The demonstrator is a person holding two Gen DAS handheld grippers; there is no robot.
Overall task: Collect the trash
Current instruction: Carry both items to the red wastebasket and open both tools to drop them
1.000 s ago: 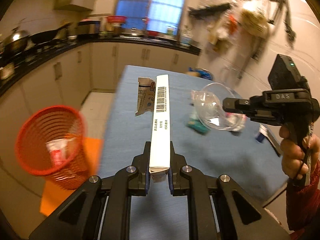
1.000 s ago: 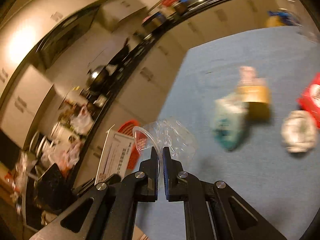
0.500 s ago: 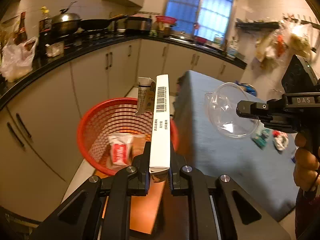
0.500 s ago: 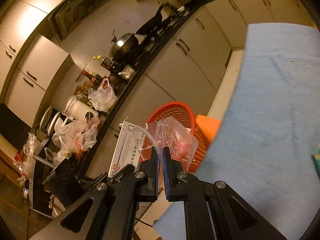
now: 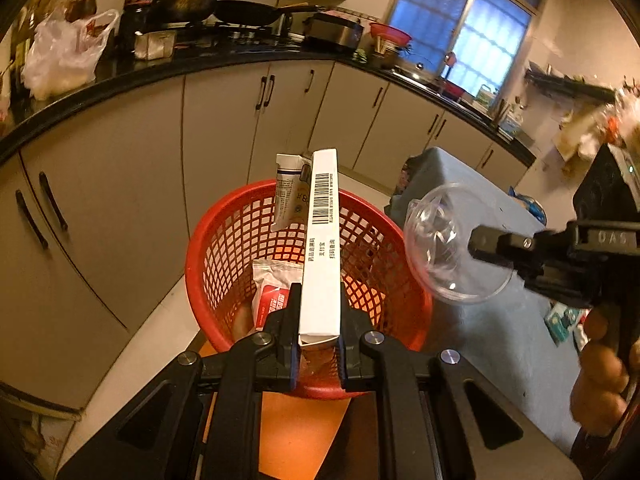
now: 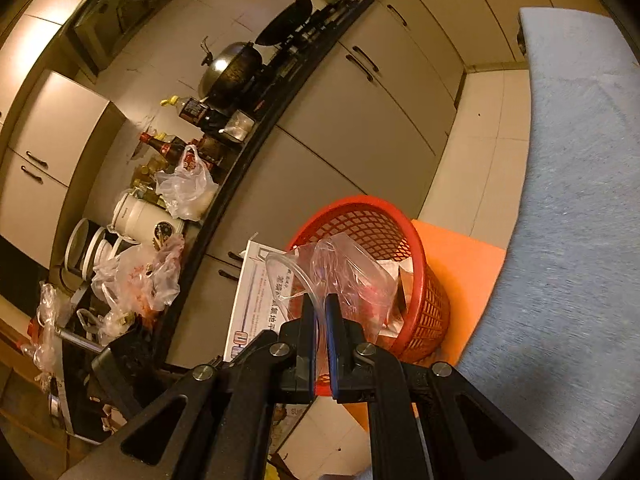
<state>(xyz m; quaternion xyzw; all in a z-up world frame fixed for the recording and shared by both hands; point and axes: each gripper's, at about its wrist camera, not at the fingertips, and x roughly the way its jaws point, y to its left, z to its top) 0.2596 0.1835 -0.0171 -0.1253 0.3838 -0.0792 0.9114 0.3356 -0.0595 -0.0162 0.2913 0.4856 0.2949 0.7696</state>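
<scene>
My left gripper (image 5: 319, 322) is shut on a long white carton (image 5: 321, 240) with a barcode, its far flap open. The carton hangs over a red mesh basket (image 5: 224, 248) on the floor, which holds a red-and-white wrapper (image 5: 272, 292). My right gripper (image 6: 319, 312) is shut on the rim of a clear plastic cup (image 6: 344, 272), held just beside the red mesh basket (image 6: 424, 280). In the left wrist view the clear plastic cup (image 5: 448, 252) and the right gripper (image 5: 476, 240) sit at the right of the basket, with a person's hand (image 5: 600, 376) on the handle.
The basket stands on an orange mat (image 6: 468, 264) between grey kitchen cabinets (image 5: 120, 184) and a blue-covered table (image 6: 576, 200). Small bits of trash (image 5: 564, 320) lie on the table. The counter (image 5: 120, 68) carries pots, bottles and plastic bags.
Both grippers swung left from over the table to the red basket, each keeping its grip. The basket now lies directly under the carton and next to the cup.
</scene>
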